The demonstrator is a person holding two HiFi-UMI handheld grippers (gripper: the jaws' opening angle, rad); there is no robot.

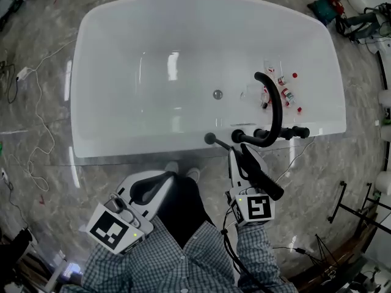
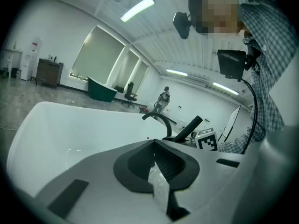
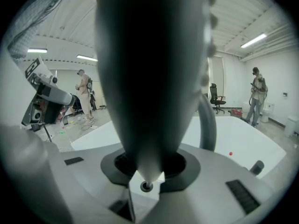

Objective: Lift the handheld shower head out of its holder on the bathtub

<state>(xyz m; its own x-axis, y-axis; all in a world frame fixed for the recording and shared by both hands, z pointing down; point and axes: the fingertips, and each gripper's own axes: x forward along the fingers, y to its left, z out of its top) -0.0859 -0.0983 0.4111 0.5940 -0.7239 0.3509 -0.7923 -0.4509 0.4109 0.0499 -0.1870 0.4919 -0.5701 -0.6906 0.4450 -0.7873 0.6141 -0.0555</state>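
Note:
The black handheld shower head (image 1: pixel 263 176) lies clamped in my right gripper (image 1: pixel 239 157), held over the floor just short of the white bathtub's near rim (image 1: pixel 153 148). In the right gripper view its dark handle (image 3: pixel 149 78) rises from between the jaws of the right gripper (image 3: pixel 147 171) and fills the middle of the picture. My left gripper (image 1: pixel 165 179) hangs lower left, over the person's shoes, with its jaws together and nothing in them. From the left gripper (image 2: pixel 156 164) the shower head (image 2: pixel 190 126) shows as a slanted black stick beside the faucet (image 2: pixel 161 120).
A black arched faucet (image 1: pixel 275 105) and its mixer bar (image 1: pixel 269 134) stand on the tub's near rim, with a round knob (image 1: pixel 209 138) to their left. Small bottles (image 1: pixel 286 93) lie inside the tub. Cables (image 1: pixel 36 145) trail on the marble floor; a black stand (image 1: pixel 354 209) is at the right.

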